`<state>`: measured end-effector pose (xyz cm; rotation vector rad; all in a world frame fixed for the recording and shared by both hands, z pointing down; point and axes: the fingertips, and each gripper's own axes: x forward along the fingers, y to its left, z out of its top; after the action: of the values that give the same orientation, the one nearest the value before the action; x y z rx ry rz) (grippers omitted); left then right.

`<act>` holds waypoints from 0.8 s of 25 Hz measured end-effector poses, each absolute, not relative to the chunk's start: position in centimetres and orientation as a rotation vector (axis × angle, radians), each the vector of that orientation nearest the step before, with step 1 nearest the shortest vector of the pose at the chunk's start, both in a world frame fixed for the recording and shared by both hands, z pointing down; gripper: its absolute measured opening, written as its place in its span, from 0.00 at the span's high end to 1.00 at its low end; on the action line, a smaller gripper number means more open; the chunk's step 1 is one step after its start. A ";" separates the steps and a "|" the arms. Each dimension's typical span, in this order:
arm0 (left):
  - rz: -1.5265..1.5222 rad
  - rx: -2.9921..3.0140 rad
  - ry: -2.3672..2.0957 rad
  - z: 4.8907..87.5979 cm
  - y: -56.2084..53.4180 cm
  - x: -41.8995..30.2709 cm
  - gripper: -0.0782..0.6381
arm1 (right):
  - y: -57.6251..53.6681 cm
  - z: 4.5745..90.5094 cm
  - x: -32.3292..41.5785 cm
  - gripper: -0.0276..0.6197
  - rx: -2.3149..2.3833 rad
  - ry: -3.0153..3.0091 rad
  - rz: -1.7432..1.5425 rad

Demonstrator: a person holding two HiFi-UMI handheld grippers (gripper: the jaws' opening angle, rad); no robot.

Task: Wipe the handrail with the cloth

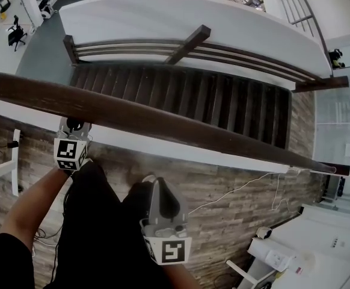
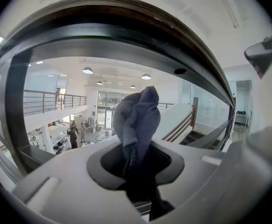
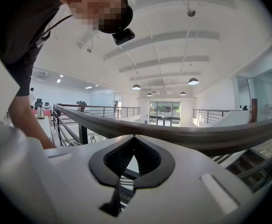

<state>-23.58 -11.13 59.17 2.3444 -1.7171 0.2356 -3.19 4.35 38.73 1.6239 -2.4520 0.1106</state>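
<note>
Right gripper (image 3: 134, 139), jaws clenched empty, near the handrail (image 1: 163, 125); left gripper (image 2: 136, 155), jaws grasping the cloth (image 2: 137, 118), under it, staircase (image 1: 181, 95) beyond.

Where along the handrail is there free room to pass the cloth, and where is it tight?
The handrail is bare on top along its whole visible length, rightward from the left gripper holding the cloth. Tight only under the rail, beside its post.

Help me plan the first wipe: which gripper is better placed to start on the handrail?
Left. The left gripper is shut on the cloth, close by the handrail; the right gripper is shut on nothing, farther back.
</note>
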 end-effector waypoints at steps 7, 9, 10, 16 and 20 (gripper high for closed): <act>0.251 2.315 -1.734 59.4 -11.1 -22.7 0.77 | 4.3 37.8 -1.5 0.95 1.620 -2.450 0.105; 0.258 2.323 -1.735 59.5 -11.0 -22.4 0.77 | 4.4 38.0 -1.1 0.95 1.617 -2.445 0.111; 0.261 2.328 -1.735 59.5 -11.0 -22.3 0.77 | 4.4 38.0 -1.1 0.95 1.618 -2.448 0.115; 0.269 2.341 -1.732 59.4 -10.9 -21.1 0.77 | 4.7 37.6 -0.5 0.95 1.622 -2.460 0.143; 0.275 2.328 -1.732 59.6 -11.1 -20.5 0.77 | 4.7 36.7 0.4 0.95 1.627 -2.468 0.125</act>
<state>-20.54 -11.07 59.58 2.3275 -1.7323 0.2750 0.37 4.69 36.66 1.6269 -2.4681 0.1253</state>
